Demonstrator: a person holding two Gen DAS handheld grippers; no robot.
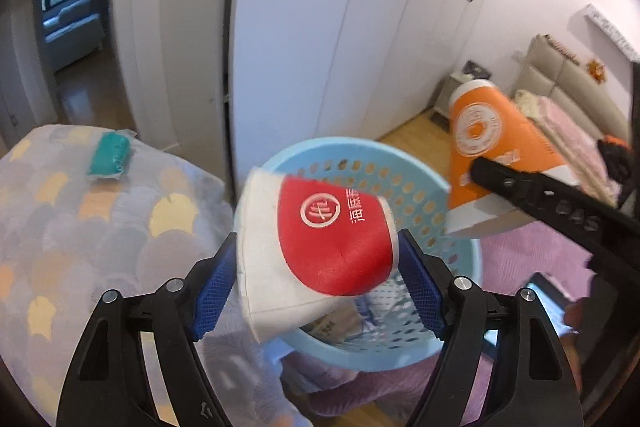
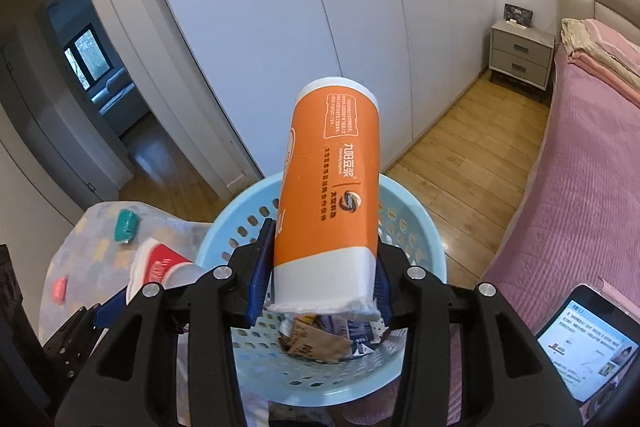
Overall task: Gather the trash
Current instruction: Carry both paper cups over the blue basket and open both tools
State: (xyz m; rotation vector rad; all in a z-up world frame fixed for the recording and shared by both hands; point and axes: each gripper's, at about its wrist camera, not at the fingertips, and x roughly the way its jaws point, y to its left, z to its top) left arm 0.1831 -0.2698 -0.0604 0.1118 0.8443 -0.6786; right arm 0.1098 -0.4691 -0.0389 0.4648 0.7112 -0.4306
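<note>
- A white wardrobe [image 2: 280, 39] with black handles is seen filling the far wall, with wood flooring below it.
- A pink bed [image 2: 572, 179] is seen along the right side; a grey 2-drawer nightstand [image 2: 520, 51] stands beyond it at the far right.
- A patterned cushion [image 1: 80, 235] is seen on the left, with a teal packet [image 1: 110, 157] lying on its far part.
- A light blue perforated basket [image 2: 420, 239] is placed in the middle, just right of the cushion; brown and dark paper scraps [image 2: 316, 343] lie at its bottom.
- An orange paper cup [image 2: 332, 187], flattened at its white near end, is clamped between the blue pads of the right gripper [image 2: 320, 291] and held tilted above the basket, rim pointing away.
- A crushed red-and-white paper cup [image 1: 316, 247] is gripped by the left gripper [image 1: 318, 287], its jaws closed on the cup's 2 sides, above the basket's near-left rim.
- A lit tablet screen [image 2: 588, 347] lies on the bed at near right.
</note>
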